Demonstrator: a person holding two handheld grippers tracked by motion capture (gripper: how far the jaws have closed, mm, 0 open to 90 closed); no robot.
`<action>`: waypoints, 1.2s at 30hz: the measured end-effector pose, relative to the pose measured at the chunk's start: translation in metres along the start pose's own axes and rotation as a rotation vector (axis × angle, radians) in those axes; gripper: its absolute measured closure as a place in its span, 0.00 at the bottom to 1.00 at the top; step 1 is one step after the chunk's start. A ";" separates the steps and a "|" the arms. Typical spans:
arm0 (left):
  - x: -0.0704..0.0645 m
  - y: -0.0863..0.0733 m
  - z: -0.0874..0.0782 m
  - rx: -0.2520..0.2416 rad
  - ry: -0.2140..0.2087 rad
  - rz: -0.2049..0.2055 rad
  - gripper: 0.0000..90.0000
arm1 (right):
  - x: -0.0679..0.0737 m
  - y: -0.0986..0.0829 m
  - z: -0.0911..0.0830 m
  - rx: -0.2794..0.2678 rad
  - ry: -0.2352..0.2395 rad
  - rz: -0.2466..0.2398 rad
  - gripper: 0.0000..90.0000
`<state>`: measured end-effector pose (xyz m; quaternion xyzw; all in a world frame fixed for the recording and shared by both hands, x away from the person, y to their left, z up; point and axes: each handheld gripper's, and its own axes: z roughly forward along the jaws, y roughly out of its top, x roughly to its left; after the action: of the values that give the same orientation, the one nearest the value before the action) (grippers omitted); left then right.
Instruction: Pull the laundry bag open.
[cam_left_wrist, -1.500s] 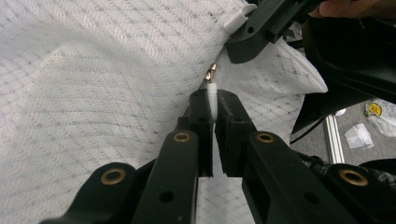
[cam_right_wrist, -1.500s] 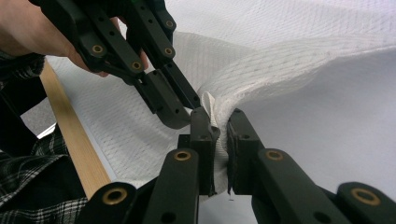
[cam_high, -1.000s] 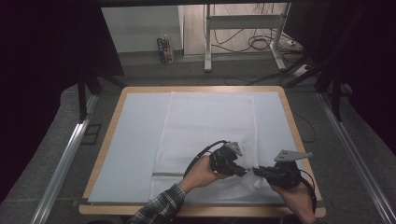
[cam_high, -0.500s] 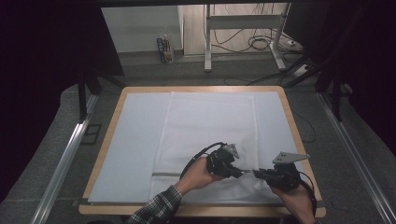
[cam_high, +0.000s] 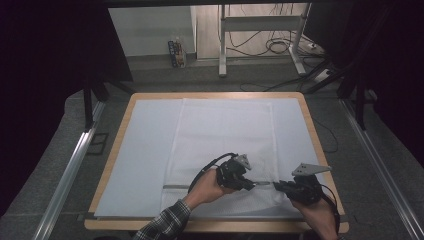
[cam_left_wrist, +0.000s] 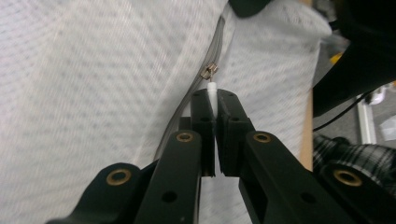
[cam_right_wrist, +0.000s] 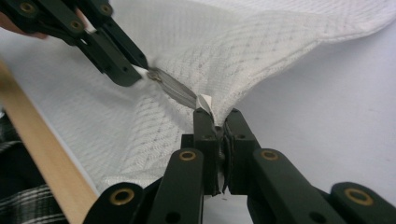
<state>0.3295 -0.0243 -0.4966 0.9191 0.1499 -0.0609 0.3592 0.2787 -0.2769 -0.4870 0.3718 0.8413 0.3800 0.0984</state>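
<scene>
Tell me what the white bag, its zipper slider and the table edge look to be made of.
White bag: thin woven or mesh fabric, matte; a fine grid pattern shows and it drapes in soft folds. Zipper slider: probably metal, given its small silvery glint. Table edge: likely wood or wood laminate, light brown and smooth; the grain is too small to tell.

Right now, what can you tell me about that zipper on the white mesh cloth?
The grey zipper runs along the near edge of the white mesh fabric cover, which lies flat on the table. Its small metal slider carries a white pull tab, pinched between the shut jaws of the left gripper. The right gripper clamps the fabric at the zipper's end, lifting it off the table and holding the zipper taut between them.
</scene>
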 end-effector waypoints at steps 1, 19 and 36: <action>0.001 -0.002 -0.001 -0.001 0.001 -0.003 0.97 | -0.001 0.000 0.000 -0.001 0.006 0.003 0.94; 0.003 -0.020 -0.018 0.007 0.007 -0.034 0.97 | -0.003 -0.003 0.003 0.010 0.000 0.014 0.94; 0.006 -0.034 -0.031 0.023 0.044 -0.047 0.97 | -0.004 -0.005 0.003 0.026 -0.026 0.018 0.95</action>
<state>0.3242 0.0221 -0.4972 0.9205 0.1785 -0.0510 0.3438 0.2803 -0.2797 -0.4930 0.3857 0.8413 0.3650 0.1010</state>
